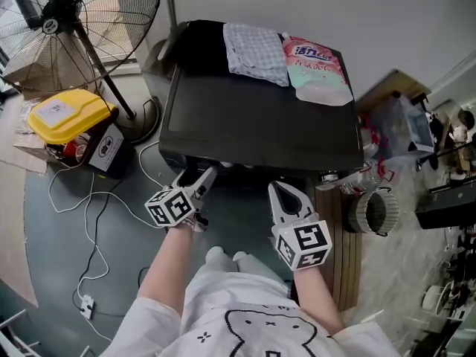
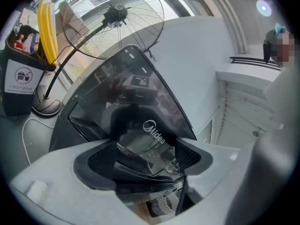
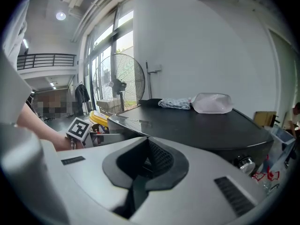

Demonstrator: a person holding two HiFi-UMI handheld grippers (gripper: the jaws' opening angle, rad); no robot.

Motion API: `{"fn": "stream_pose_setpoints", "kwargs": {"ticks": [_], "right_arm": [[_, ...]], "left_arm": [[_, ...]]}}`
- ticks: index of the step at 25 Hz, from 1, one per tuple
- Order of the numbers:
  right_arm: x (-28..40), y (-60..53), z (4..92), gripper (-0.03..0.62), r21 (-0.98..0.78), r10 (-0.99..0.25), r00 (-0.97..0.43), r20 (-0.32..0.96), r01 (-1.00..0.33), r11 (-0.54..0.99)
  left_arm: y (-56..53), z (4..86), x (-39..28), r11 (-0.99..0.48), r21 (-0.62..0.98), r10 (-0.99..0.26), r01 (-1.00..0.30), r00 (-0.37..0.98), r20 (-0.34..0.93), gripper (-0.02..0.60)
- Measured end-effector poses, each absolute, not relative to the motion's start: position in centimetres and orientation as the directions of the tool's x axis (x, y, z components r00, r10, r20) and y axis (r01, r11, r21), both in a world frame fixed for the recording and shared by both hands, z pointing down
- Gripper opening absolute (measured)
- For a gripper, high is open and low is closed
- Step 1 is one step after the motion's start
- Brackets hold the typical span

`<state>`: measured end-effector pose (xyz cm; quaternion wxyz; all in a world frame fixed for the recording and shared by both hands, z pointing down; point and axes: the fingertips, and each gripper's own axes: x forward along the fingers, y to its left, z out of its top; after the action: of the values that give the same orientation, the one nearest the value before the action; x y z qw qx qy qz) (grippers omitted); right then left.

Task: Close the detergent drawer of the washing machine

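Your left gripper (image 1: 199,177) is wide open at the front left corner of the washing machine (image 1: 260,125), with the Midea-marked detergent drawer (image 2: 145,137) between its jaws, unclamped. Your right gripper (image 1: 286,193) hovers off the front edge, jaws together, empty.

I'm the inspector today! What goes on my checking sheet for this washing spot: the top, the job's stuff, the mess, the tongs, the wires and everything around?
Surface: black washing machine top, mostly bare.
Job's things: detergent drawer not clearly made out in any view; the machine's front panel faces the left tongs.
Clutter: checked cloth and pink detergent pouch lying at the back of the top.
Tongs: left tongs open at the machine's front, gripping nothing; right tongs shut and empty.
Cables: white cables looped on the floor to the left.
Surroundings: standing fan and yellow-lidded bin on the left, ribbed hose on the right.
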<state>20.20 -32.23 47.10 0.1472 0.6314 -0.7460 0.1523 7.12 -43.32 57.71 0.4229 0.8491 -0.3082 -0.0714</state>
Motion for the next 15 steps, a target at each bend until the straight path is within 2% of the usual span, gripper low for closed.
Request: {"fn": "stream_pose_setpoints", "kwargs": {"ticks": [7,15], "right_arm": [[20.4,-31.2,47.0,-0.002,-0.039,-0.903,-0.139,0.406,-0.99,0.134],[19.3,-28.7,45.1,0.0,-0.011,-0.91,-0.142,0.39,-0.989,0.149]], "left_arm": [[-43.8,57.6,7.3,-0.471,0.752,-0.561,-0.462,0.814,0.149,0.376],[-42.8,57.8,5.9,-0.382,0.743,-0.605,-0.549,0.757,0.248,0.374]]}}
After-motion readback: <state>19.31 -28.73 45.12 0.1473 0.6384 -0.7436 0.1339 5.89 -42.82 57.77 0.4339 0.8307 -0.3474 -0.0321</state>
